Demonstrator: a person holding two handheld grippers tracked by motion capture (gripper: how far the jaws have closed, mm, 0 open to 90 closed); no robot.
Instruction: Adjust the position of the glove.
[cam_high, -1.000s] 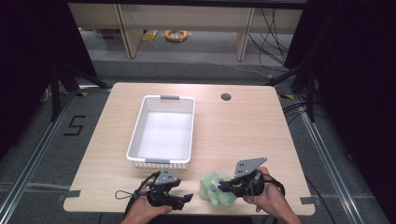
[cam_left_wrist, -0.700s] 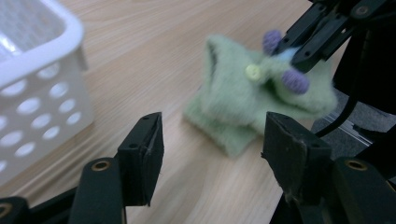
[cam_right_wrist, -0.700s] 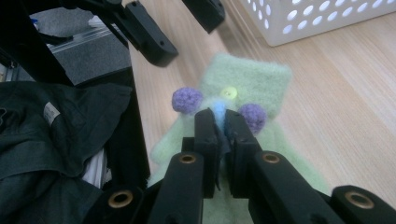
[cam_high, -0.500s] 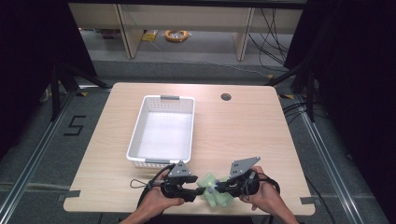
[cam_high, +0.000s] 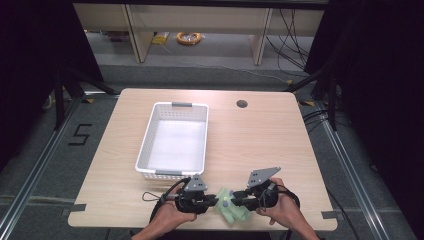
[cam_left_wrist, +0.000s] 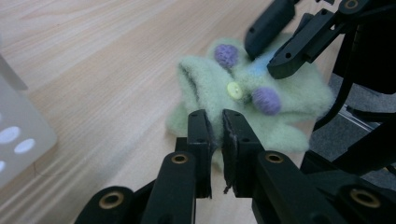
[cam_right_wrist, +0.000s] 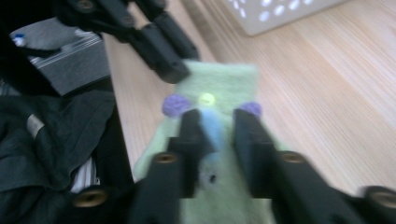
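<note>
The green felt piece (cam_high: 231, 207) lies at the table's (cam_high: 260, 140) near edge, just short of the empty white basket (cam_high: 172, 140). The left gripper (cam_left_wrist: 214, 140), apart from it a second ago, has closed in and pinches its edge; the right gripper (cam_right_wrist: 217, 135), fingers parted, straddles it, so a two-handed lift looks imminent.

my left hand (cam_high: 167, 219) holds the left tool (cam_high: 212, 202) low at the near bench edge, jaws nearly closed with a thin gap. my right hand (cam_high: 280, 210) aims the right tool (cam_high: 239, 199) toward it, jaws parted, tips close together.
</note>
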